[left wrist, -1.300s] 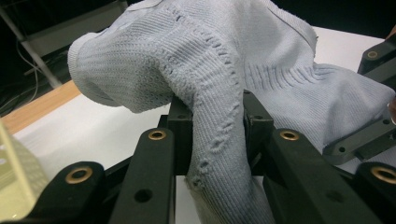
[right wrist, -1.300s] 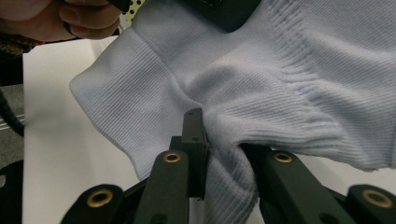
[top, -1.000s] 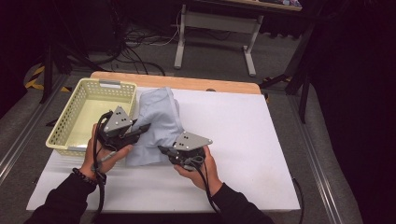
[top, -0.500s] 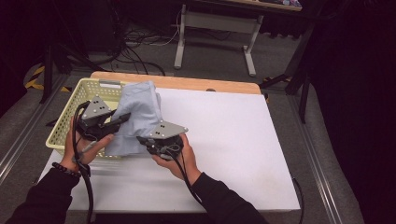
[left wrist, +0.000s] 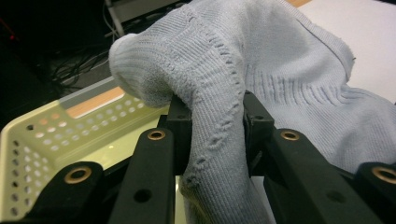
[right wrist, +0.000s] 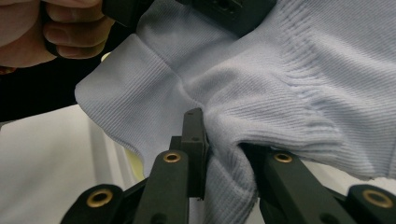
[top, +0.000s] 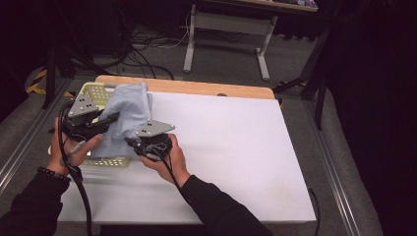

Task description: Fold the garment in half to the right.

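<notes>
A folded pale blue knit garment (top: 127,115) hangs over the yellow perforated basket (top: 96,92) at the table's left. My left gripper (top: 112,118) is shut on its left side; in the left gripper view the knit (left wrist: 261,70) bunches between the black jaws of my left gripper (left wrist: 212,123). My right gripper (top: 132,141) is shut on its lower right edge, and the right gripper view has a fold of the garment (right wrist: 261,93) pinched in my right gripper (right wrist: 223,140). The garment hides much of the basket's inside.
The white table top (top: 231,142) spreads wide to the right of the basket. A wooden strip (top: 206,88) runs along the far edge. Beyond it stand a desk frame (top: 226,29) and floor cables (top: 147,39).
Both grippers have carried the garment leftward from the table's middle until it hangs over the basket. Both have kept their hold on it.
</notes>
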